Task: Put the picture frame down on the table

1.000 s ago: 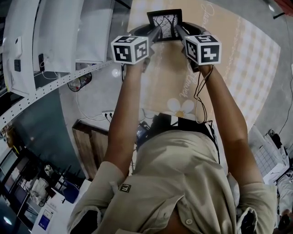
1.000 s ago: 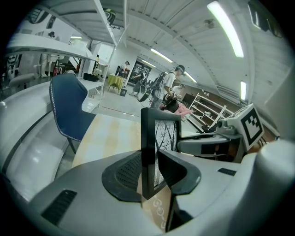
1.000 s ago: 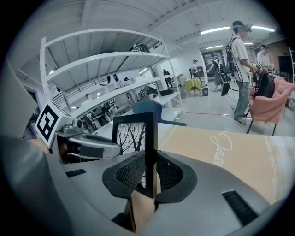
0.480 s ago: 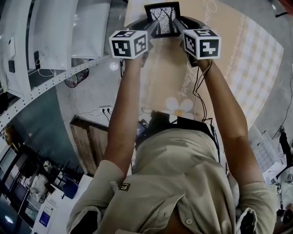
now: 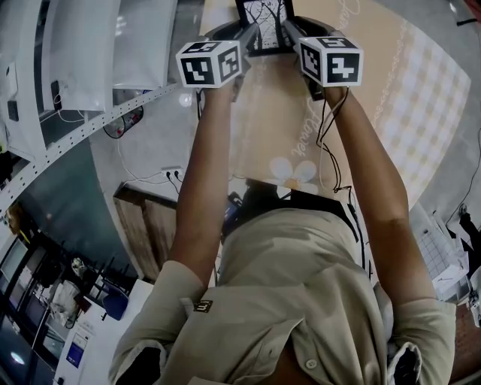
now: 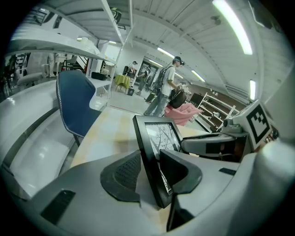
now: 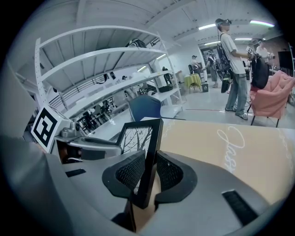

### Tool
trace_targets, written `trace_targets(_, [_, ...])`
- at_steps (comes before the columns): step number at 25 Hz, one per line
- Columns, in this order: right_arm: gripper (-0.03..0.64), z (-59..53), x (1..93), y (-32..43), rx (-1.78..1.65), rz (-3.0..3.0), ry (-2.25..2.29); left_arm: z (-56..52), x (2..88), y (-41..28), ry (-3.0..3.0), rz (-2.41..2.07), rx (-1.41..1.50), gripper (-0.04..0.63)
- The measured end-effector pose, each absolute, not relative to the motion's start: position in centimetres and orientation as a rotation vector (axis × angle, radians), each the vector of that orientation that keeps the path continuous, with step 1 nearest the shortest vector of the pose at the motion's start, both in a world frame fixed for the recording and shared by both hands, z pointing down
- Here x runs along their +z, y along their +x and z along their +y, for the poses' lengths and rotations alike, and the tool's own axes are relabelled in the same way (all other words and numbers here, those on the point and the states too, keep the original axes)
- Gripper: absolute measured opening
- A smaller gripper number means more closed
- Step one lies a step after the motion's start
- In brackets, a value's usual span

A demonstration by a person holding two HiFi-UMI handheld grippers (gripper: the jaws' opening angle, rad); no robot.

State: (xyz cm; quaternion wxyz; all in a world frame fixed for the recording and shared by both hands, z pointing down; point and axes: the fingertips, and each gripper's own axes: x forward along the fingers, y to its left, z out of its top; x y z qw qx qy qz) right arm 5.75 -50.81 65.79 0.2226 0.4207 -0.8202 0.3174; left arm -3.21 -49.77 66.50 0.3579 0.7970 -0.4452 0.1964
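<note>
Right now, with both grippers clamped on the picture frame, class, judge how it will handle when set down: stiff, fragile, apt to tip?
Probably stiff: the picture frame shows no bend though the left gripper and right gripper pinch only its side edges. Possibly fragile: the print may sit behind glass. Thin and upright, it could tip on the table.

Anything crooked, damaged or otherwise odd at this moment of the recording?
Nothing stands out. The picture frame is gripped at opposite edges, the left tool and right tool each shut on one, over the table. Its black border and tree picture look intact.
</note>
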Motion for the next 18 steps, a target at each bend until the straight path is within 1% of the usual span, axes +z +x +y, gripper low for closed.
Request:
trace_targets(6, [0.083,-51.2,66.6,5.7,0.875,-2.255,1.167,-50.0,67.2,-3.4,2.053,-1.172,0.537,0.132])
trace_targets(18, [0.083,-51.8,67.7,5.2,0.761,-2.222,1.177,-50.3,68.3,-3.8,2.066,-1.188,0.614,0.124])
